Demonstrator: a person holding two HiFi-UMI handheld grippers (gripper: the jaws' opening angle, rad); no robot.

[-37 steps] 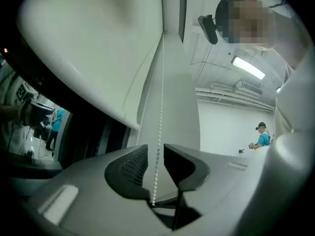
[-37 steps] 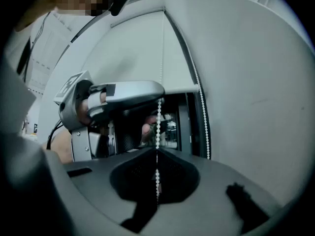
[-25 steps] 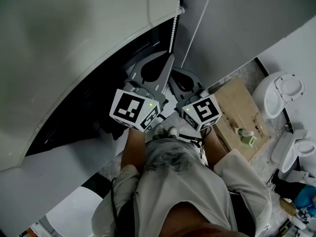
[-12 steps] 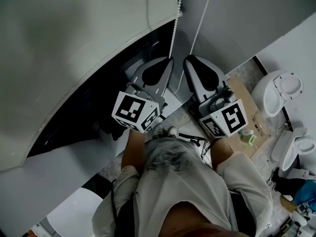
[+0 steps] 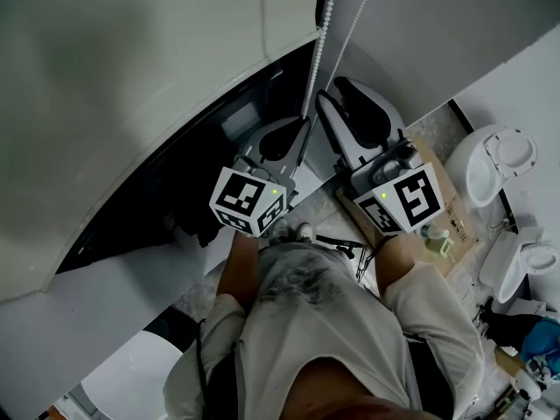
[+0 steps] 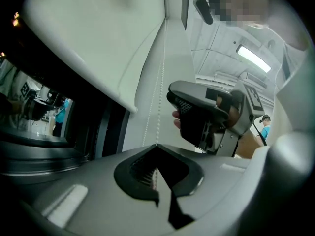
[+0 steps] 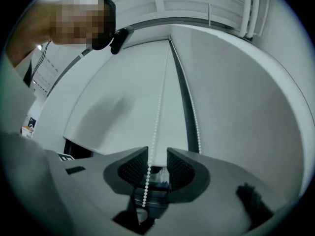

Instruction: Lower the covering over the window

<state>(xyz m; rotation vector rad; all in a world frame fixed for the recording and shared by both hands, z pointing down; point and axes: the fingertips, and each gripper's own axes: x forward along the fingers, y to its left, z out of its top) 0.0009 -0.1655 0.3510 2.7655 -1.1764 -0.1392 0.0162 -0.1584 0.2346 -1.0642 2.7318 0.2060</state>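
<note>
Smooth white roller blind, upper left, partly lowered over dark window, left gripper clenched on beaded cord, right gripper jaws just opening, ribbed pads apart, cord loose between them.

the blind looks like pale, matt cloth, smooth and unwrinkled. the bead chain is a string of small white beads with a slight gloss, plastic by the look. the left gripper and right gripper have smooth, matt grey plastic shells; the right one's pads are black and finely ribbed. the marker cubes carry flat, matt black-and-white print. the box on the floor is dull brown cardboard, and the person's shirt is soft grey cloth.
</note>
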